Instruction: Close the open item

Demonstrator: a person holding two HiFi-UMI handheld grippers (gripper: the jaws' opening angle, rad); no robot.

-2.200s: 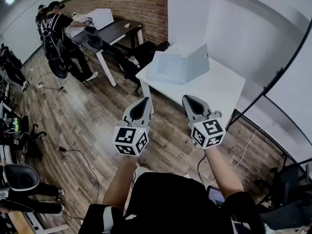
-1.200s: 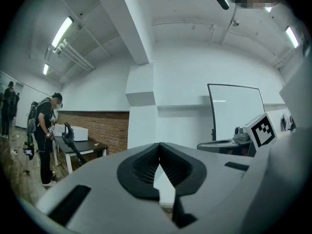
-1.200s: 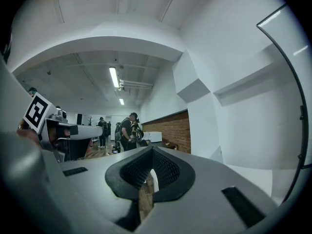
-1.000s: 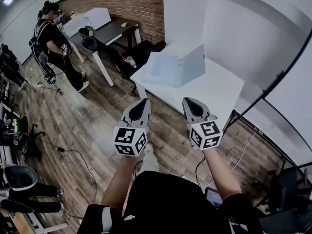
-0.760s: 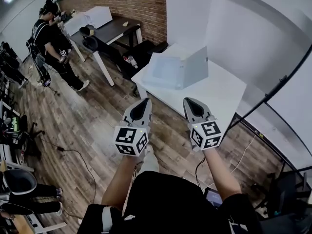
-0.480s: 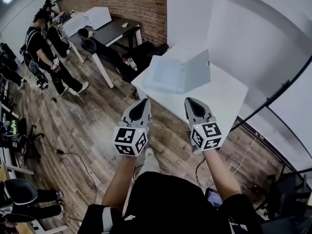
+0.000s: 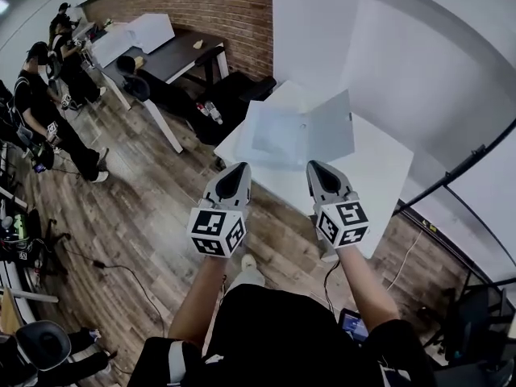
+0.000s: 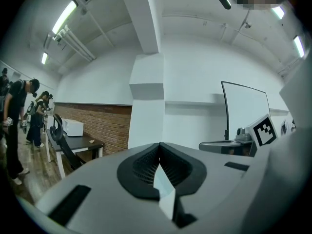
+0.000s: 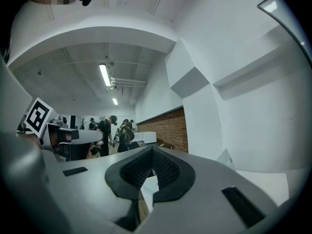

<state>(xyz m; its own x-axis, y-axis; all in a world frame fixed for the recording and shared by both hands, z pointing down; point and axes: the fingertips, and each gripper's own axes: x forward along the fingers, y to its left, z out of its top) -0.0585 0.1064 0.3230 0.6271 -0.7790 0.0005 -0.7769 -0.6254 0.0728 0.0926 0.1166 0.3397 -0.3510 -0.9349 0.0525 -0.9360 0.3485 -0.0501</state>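
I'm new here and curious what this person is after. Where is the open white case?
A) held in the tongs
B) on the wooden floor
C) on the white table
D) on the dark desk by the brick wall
C: the open white case sits on the white table, its lid raised.

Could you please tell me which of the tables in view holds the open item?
The near white table: the open grey item sits on it with its lid raised. The dark-topped table stands farther off, by the brick wall.
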